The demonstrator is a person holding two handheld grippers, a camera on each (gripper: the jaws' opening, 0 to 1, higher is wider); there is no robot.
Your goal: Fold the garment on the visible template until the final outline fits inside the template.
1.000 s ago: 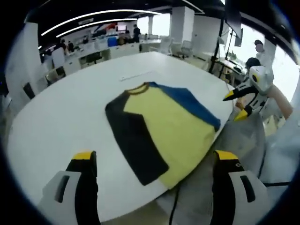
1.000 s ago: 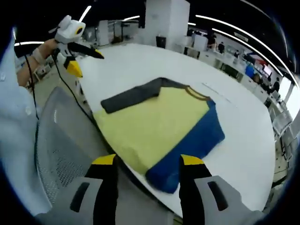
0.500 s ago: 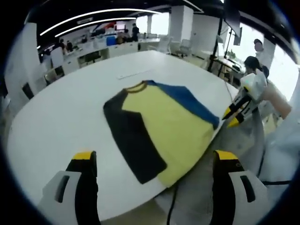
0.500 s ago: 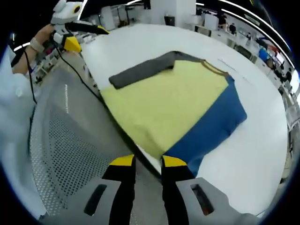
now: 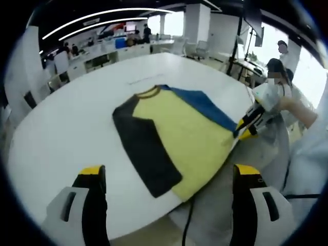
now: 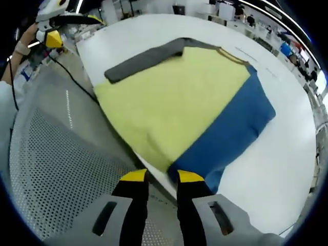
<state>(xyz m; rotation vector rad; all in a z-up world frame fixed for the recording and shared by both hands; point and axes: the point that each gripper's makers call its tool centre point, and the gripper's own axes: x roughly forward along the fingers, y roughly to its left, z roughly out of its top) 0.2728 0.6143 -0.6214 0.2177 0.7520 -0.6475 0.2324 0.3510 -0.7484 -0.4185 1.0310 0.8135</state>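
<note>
Left gripper view: left gripper [image 5: 166,177] is hanging released, jaws wide apart, above the near rim of the white table [image 5: 66,123], where the garment [image 5: 171,130], a yellow tee w/ dark and blue sleeves, is lying flat w/ its hem at the edge; right gripper [image 5: 245,128] is reaching that hem. Right gripper view: its jaws are sitting nearly clenched at the hem corner by the blue sleeve [image 6: 233,128], but whether cloth is pinched, I cannot tell; a one-layer pinch could slip, dragging the tee off the table. Template isn't clearly discernible.
</note>
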